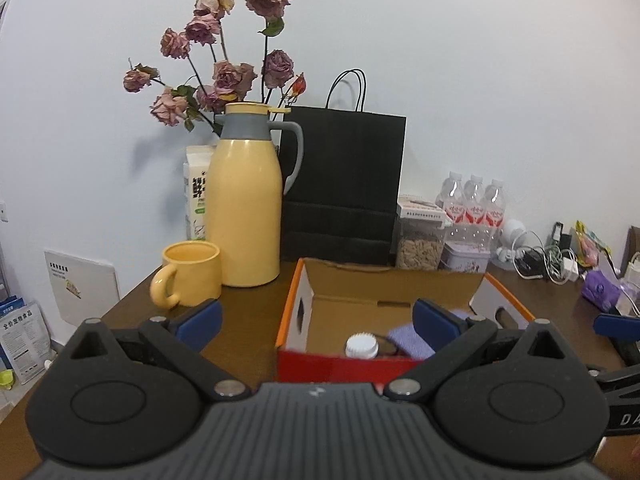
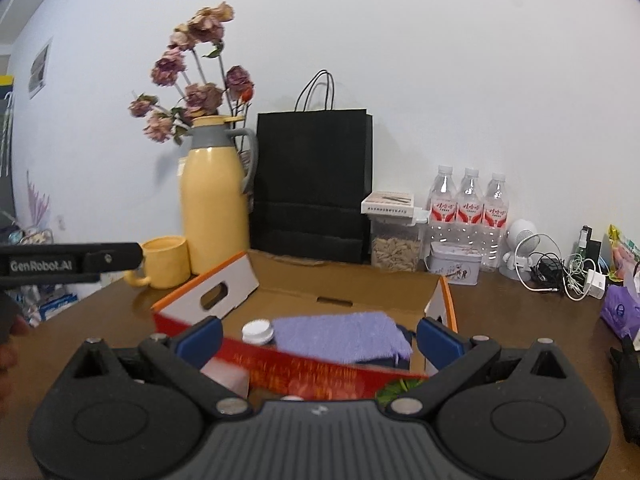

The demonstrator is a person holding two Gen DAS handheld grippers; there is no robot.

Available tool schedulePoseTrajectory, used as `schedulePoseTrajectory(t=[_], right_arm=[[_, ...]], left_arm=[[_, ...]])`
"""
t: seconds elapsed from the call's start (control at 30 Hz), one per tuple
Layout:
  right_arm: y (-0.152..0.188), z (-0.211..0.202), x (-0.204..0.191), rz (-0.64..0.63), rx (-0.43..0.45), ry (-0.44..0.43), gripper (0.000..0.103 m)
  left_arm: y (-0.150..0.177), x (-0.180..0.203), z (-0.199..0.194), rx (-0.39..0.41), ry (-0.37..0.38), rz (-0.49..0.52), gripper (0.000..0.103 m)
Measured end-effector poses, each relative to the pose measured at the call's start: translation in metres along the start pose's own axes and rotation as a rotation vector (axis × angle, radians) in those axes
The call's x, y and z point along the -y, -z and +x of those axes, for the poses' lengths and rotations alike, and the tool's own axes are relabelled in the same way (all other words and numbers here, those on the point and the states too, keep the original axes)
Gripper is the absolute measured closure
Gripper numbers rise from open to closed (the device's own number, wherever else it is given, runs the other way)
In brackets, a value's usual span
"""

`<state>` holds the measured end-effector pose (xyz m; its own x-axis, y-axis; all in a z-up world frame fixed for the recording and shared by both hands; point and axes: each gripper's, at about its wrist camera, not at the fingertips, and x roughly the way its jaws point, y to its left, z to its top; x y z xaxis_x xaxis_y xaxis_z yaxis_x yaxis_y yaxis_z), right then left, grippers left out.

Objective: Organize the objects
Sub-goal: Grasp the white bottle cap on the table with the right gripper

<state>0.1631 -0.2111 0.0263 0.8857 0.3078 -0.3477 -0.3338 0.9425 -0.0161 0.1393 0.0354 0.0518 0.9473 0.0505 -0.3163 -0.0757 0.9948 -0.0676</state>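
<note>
An open cardboard box (image 1: 352,280) with red and orange outer walls sits on the brown table; it also shows in the right wrist view (image 2: 340,284). Inside lie a purple cloth (image 2: 344,334) and a white-capped bottle (image 2: 258,331), also seen in the left wrist view as the cloth (image 1: 408,340) and the bottle (image 1: 361,346). My left gripper (image 1: 316,320) is open and empty, in front of the box. My right gripper (image 2: 318,336) is open and empty over the box's near wall. A yellow mug (image 1: 192,274) and a yellow thermos (image 1: 244,200) stand left of the box.
A black paper bag (image 1: 344,188), dried roses (image 1: 224,60), a jar of seeds (image 1: 420,240), a tin (image 2: 454,266), three water bottles (image 2: 468,208), tangled cables (image 2: 560,276) and a purple tissue pack (image 2: 620,312) line the back and right of the table (image 1: 248,320).
</note>
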Motion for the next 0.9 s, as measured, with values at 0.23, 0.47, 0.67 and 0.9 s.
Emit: schedulePoseTrajectory(t=[0.23,0.47,0.67,0.9], right_arm=[[0.031,-0.031,-0.007,-0.036,-0.058,-0.025,0.000],[0.067,-0.040,-0.006,-0.032,-0.167,-0.036,0.000],[0.098,-0.042,-0.005,-0.036,-0.251,-0.036,0.000],[0.108,-0.031,-0.005,-0.028,-0.287,-0.045,0.012]], left_arm=[[0.027,-0.028,-0.028,-0.047,-0.012,0.008,0.000],[0.065,-0.060,-0.042,-0.133,-0.044,0.008,0.000],[0.098,-0.080,-0.046,-0.227,-0.049,-0.018,0.000],[0.102,-0.083,-0.046,-0.241,-0.053,-0.036,0.000]])
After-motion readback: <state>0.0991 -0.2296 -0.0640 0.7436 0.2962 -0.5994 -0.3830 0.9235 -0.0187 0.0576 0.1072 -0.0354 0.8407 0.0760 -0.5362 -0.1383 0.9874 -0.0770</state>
